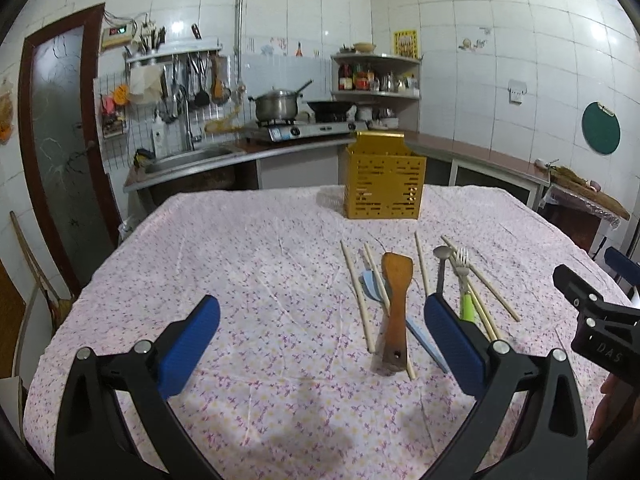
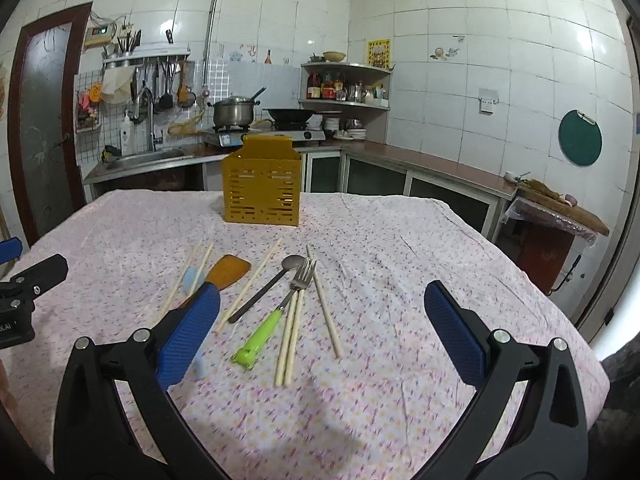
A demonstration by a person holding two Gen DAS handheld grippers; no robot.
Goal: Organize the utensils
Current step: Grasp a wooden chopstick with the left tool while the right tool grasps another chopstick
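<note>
The utensils lie loose on the cloth-covered table (image 1: 240,264), in a row in front of the yellow holder (image 1: 383,176) that stands upright at the far side, well apart from them. No piece looks to be in the holder yet, though its inside is hard to see from here, so the job seems to be at its start.

To do this step well, I would take one piece at a time, gripping it across the handle near the middle so it hangs straight, then lower it end-first into the holder. The thin chopsticks (image 2: 328,312) will likely roll or slip, so squeeze them squarely; the pair (image 2: 290,332) lying side by side could go together.

The wooden spatula (image 1: 395,300) lies over a pale blue piece (image 1: 370,286) and touches a chopstick. To its right are a dark-handled spoon (image 2: 264,288) and a fork with a bright green handle (image 2: 276,316).

The left gripper (image 1: 320,344) and the right gripper (image 2: 320,336) both hover above the table with fingers wide apart, holding nothing.
</note>
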